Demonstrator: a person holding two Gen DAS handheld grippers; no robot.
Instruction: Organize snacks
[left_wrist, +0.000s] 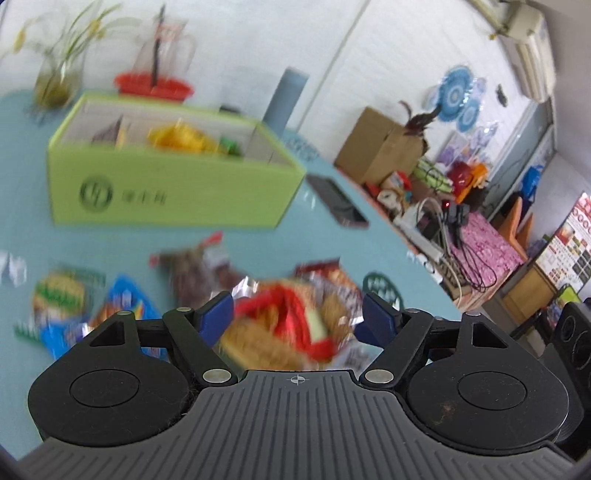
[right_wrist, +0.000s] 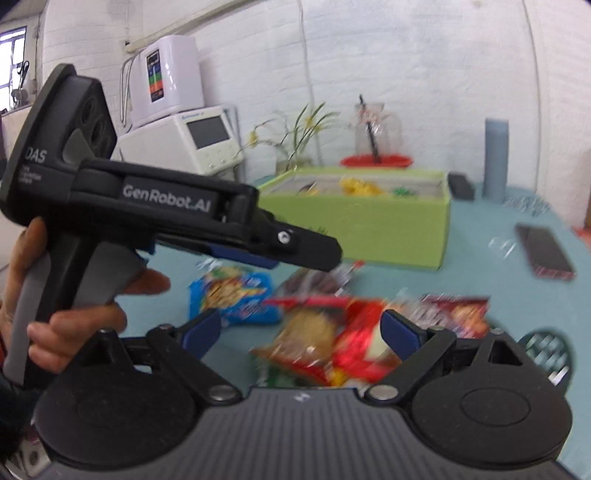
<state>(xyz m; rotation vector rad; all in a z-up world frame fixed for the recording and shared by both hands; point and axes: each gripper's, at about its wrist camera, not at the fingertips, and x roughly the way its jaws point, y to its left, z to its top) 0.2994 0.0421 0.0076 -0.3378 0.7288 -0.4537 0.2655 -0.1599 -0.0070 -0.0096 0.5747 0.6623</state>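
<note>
Snacks were mostly still loose on the blue desk (left_wrist: 110, 236): judging by the spread, the sorting had barely begun. The green box (left_wrist: 173, 192), at about eleven o'clock in the left wrist view, already held a yellow packet (left_wrist: 181, 138) and a few smaller items too blurred to name. In front of it lay a blue packet (right_wrist: 236, 295), a dark brownish packet (left_wrist: 199, 269), a red-and-brown packet (right_wrist: 454, 314) and, nearest, a red-and-yellow biscuit packet (right_wrist: 332, 343).

The left gripper (left_wrist: 297, 317) was open, its blue pads either side of the biscuit packet without visibly pressing it; blur left contact uncertain. The right gripper (right_wrist: 301, 328) was open wider, aimed at the same packet from six o'clock, holding nothing. A phone (right_wrist: 545, 254) lay at three o'clock, well apart from the snacks.
</note>
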